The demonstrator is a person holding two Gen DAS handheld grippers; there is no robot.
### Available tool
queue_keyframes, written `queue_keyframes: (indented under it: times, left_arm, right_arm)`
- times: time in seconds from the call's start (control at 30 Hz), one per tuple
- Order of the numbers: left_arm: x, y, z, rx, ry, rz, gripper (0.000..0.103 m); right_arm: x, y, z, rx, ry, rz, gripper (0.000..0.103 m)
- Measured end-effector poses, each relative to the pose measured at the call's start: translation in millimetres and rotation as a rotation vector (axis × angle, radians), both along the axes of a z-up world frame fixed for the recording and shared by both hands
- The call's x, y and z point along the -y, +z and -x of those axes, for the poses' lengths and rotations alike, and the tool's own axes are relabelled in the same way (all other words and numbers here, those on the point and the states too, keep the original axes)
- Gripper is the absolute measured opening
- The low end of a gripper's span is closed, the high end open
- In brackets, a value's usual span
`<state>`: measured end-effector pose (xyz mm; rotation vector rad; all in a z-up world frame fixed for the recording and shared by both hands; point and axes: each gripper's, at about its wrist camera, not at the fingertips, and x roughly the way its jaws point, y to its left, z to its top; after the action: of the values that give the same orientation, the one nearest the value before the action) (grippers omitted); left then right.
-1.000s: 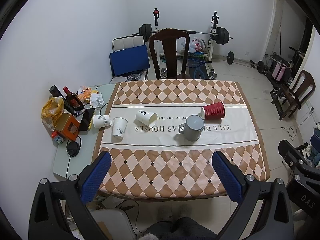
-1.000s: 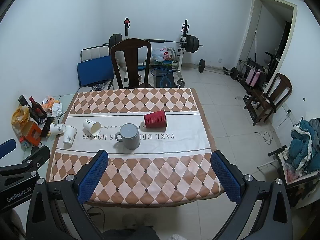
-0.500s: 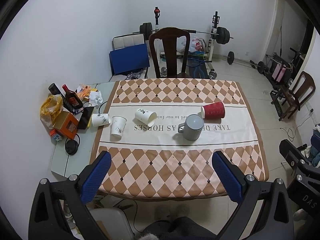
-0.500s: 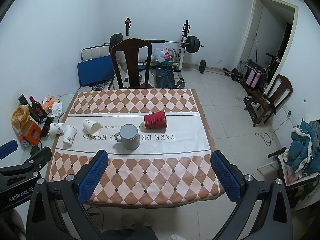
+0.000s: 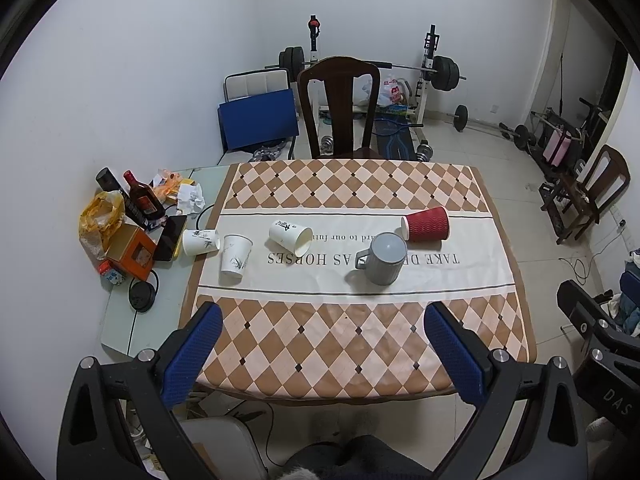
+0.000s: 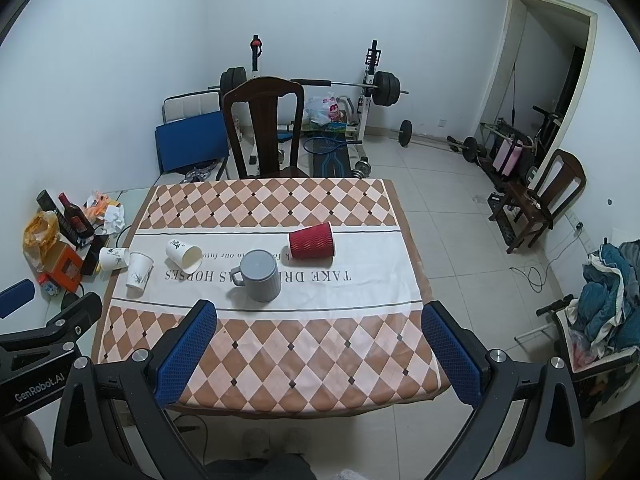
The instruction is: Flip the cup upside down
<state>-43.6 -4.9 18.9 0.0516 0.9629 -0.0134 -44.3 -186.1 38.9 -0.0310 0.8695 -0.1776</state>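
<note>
A grey mug (image 5: 382,258) (image 6: 258,275) stands upside down mid-table, handle to the left. A red ribbed paper cup (image 5: 426,224) (image 6: 313,240) lies on its side behind it. A white paper cup (image 5: 291,237) (image 6: 184,255) lies on its side, another (image 5: 236,255) (image 6: 138,270) stands upright, and a third (image 5: 200,241) (image 6: 113,257) lies at the left table edge. My left gripper (image 5: 322,354) and right gripper (image 6: 320,350) are both open and empty, held high above the near edge of the table, far from every cup.
The table has a checkered cloth (image 5: 352,332). A side table (image 5: 120,320) at left holds bottles (image 5: 142,200), an orange box (image 5: 130,252) and bags. A wooden chair (image 5: 340,108) stands behind the table, gym weights beyond, another chair (image 6: 540,196) at right.
Both views have drifted very slightly; the cups and mug have not moved and both grippers stay open.
</note>
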Motion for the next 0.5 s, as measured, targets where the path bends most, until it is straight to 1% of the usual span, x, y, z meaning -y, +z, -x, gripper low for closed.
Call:
queue_keyframes:
  times: [0.5]
  left_arm:
    - [0.2,0.2,0.3,0.000,0.000,-0.001,0.103]
  right_arm:
    - [-0.9,-0.3,-0.2,0.001,-0.001,0.001,0.103]
